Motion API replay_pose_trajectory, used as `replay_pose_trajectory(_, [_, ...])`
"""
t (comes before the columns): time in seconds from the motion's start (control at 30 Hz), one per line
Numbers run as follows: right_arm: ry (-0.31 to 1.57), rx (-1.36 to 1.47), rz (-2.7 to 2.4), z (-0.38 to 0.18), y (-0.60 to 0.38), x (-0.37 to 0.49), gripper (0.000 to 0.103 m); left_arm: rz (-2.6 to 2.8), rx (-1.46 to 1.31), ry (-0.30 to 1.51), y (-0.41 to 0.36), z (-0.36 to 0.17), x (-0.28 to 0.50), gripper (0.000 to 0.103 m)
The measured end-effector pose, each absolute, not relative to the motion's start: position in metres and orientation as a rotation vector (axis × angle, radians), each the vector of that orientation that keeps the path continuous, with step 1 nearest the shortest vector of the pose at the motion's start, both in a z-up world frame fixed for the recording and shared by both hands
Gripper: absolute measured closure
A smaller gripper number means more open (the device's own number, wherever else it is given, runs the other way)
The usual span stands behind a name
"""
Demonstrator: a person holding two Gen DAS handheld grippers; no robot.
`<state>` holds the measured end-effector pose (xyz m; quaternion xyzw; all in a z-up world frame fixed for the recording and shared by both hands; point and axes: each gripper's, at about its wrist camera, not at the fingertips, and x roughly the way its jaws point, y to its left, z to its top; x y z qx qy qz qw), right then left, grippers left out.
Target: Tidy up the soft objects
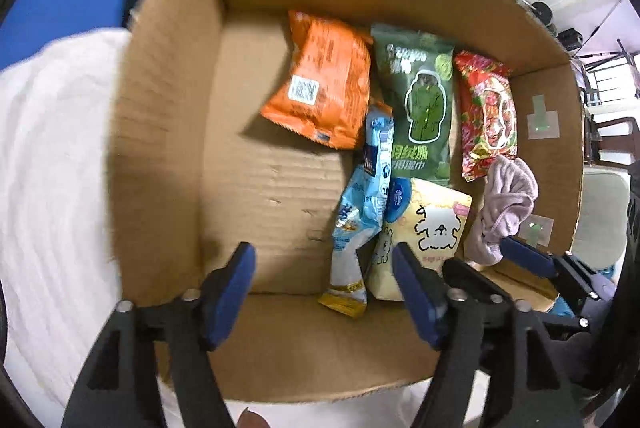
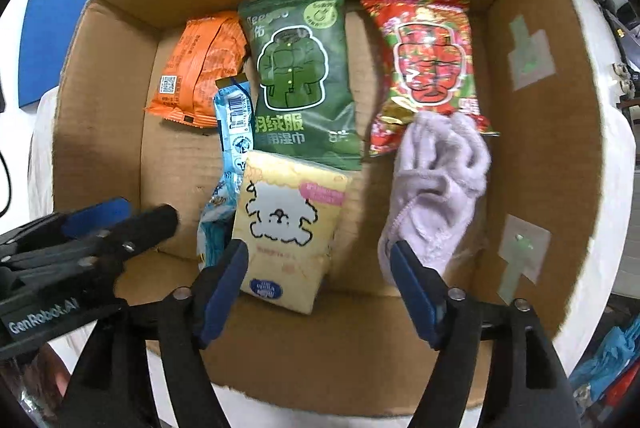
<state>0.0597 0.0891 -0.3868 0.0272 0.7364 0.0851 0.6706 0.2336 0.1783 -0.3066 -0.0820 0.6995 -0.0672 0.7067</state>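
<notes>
- Box [image 2: 100, 131] of brown cardboard, open at the top, stands on a white cloth [image 1: 52, 167]; both grippers point down into it.
- Left gripper [image 1: 324, 268]: blue-padded jaws wide apart, nothing between them, over the bare part of the box floor on the left.
- Right gripper [image 2: 320, 264]: jaws apart, pads pressing on nothing. The lilac cloth [image 2: 436, 187] lies crumpled on the floor just at its right finger [image 2: 416, 284]; whether they touch cannot be told.
- Yellow pack [image 2: 288, 228] with a white dog drawing lies between the two fingers of the right gripper, nearer the left one.
- Green pack [image 2: 300, 75] lies in the middle toward the far wall, its near edge touching the yellow pack.
- Red pack [image 2: 432, 59] lies right of the green one; the lilac cloth overlaps its near end.
- Orange pack [image 2: 200, 67] lies left of the green one, near the far wall.
- Light blue pack [image 2: 236, 115] lies long and narrow between orange and green, running down beside the yellow pack.
</notes>
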Motion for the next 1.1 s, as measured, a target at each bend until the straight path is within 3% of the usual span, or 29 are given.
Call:
replay_pose_trajectory(0.1, [1.634, 0.041, 0.173, -0.379, 0.080, 0.051, 0.024, -0.136, -0.135, 1.485, 0.175, -0.289, 0.222, 0.018])
replay_pose_trajectory(0.17, [1.607, 0.031, 0.155, -0.375, 0.076, 0.043, 0.012, -0.131, -0.116, 1.443, 0.176, -0.278, 0.218, 0.009])
replay_pose_trajectory(0.3, [1.553, 0.024, 0.123, -0.358, 0.076, 0.018, 0.000, -0.120, -0.111, 1.384, 0.181, -0.261, 0.218, 0.007])
replay_pose_trajectory(0.57, [1.443, 0.053, 0.072, -0.313, 0.051, -0.005, 0.000, -0.108, -0.075, 1.267, 0.175, -0.215, 0.192, 0.006])
replay_pose_trajectory(0.77, [1.313, 0.076, 0.075, -0.227, 0.027, -0.053, 0.000, -0.085, 0.018, 1.092, 0.163, -0.131, 0.119, 0.006])
replay_pose_trajectory(1.1, [1.095, 0.058, 0.096, -0.073, -0.001, -0.179, 0.000, -0.048, -0.012, 0.965, 0.166, -0.028, 0.004, 0.006])
